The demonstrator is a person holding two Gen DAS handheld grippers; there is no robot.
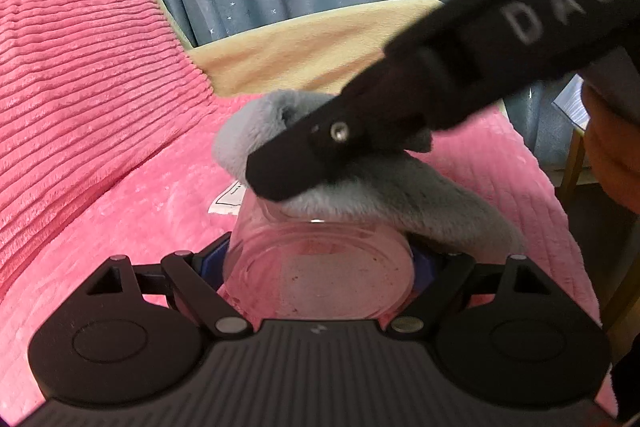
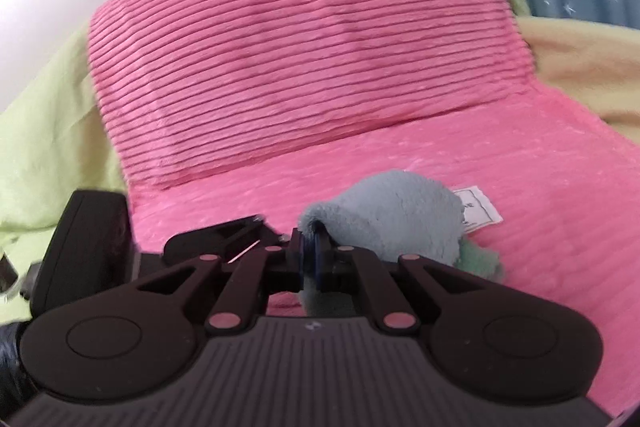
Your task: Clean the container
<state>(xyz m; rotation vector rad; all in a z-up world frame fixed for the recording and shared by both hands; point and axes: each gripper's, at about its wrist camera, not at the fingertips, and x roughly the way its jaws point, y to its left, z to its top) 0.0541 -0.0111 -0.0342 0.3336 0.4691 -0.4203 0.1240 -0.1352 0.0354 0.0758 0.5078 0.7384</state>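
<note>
Left gripper clamps a clear container; right gripper pinches a grey cloth against it, over pink bedding.

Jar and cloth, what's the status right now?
Left hand-held gripper shut on clear jar, held over the pink blanket. Right hand-held gripper shut on grey cloth, pressed at jar's far end. Nothing in the way.

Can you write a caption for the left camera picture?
Left tool holds a jar while the right tool wipes it with a cloth.
</note>
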